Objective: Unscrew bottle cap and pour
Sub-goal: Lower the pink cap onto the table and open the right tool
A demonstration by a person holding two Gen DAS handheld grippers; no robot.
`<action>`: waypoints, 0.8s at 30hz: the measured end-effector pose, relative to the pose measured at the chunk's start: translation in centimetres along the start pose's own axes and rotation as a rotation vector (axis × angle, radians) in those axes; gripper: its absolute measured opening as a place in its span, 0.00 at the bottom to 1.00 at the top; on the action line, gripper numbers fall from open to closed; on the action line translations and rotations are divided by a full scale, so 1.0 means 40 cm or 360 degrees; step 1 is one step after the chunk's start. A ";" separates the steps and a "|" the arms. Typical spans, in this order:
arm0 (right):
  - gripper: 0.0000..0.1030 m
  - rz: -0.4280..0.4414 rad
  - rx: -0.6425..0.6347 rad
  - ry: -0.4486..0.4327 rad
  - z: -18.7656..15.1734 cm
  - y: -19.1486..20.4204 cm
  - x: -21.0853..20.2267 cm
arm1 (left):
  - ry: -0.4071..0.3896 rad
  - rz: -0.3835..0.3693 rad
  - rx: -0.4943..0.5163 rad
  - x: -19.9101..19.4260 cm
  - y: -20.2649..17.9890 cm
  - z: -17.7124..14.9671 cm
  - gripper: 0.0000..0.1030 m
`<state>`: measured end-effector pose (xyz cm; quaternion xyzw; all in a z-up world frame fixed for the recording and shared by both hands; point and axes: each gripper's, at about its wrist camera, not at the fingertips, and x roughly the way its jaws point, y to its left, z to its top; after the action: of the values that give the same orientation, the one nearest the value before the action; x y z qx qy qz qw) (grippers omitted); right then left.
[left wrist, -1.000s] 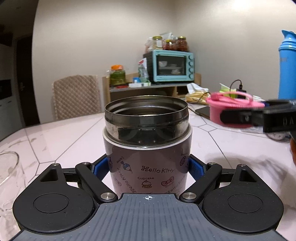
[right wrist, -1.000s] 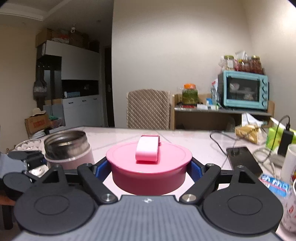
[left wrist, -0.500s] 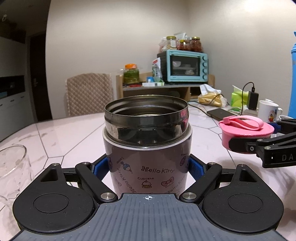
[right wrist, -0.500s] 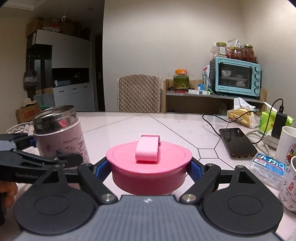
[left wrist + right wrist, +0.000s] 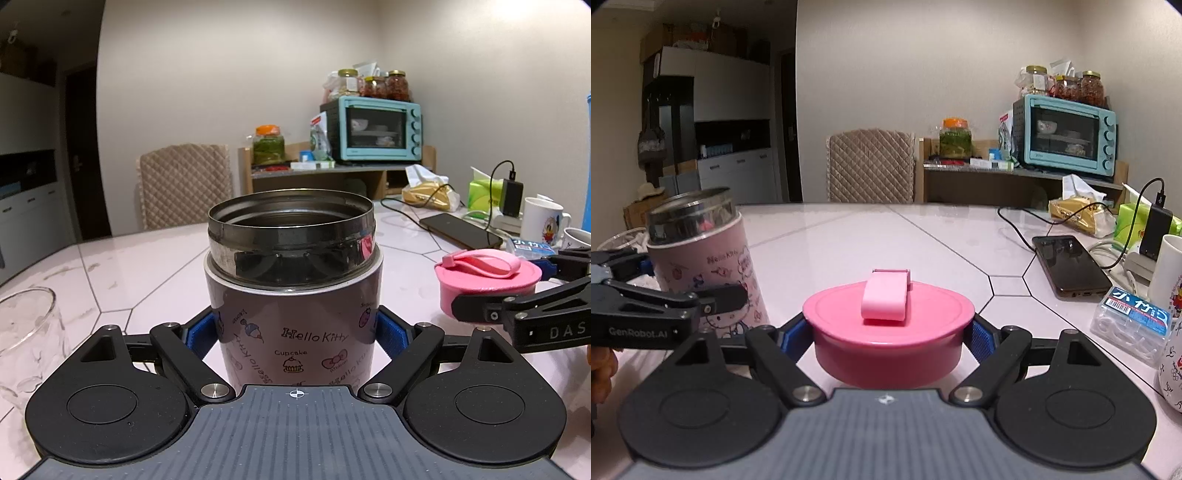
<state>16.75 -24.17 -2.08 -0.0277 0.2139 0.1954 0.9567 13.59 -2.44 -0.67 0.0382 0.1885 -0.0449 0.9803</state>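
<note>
My left gripper (image 5: 295,332) is shut on the pink Hello Kitty jar (image 5: 295,295), which stands upright with its steel mouth open. My right gripper (image 5: 888,332) is shut on the jar's pink cap (image 5: 888,332) with a strap on top, held low by the table to the jar's right. The cap (image 5: 487,277) and right gripper also show at the right of the left wrist view. The jar (image 5: 705,258) and left gripper (image 5: 713,299) show at the left of the right wrist view. A clear glass (image 5: 26,332) stands left of the jar.
On the pink tiled table (image 5: 886,229) to the right lie a black phone (image 5: 1067,264) with a cable, a charger, a small plastic box (image 5: 1130,321) and white mugs (image 5: 543,221). A chair (image 5: 871,166) and a shelf with a teal oven (image 5: 1067,134) stand behind.
My right gripper has carried the cap down and to the right, away from the jar, close to the table. The left gripper still holds the jar.
</note>
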 end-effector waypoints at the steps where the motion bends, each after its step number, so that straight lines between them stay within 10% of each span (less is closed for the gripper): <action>1: 0.83 -0.0004 -0.0007 0.0010 0.000 0.002 0.001 | 0.0000 0.0000 -0.0001 0.001 -0.002 -0.001 0.88; 24: 0.83 -0.0025 -0.0011 0.0128 -0.007 0.009 0.017 | 0.0000 -0.0003 0.0020 -0.001 -0.003 -0.007 0.88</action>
<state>17.09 -23.63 -2.60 -0.0405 0.2514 0.1872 0.9487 13.43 -2.54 -0.91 0.0441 0.1882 -0.0471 0.9800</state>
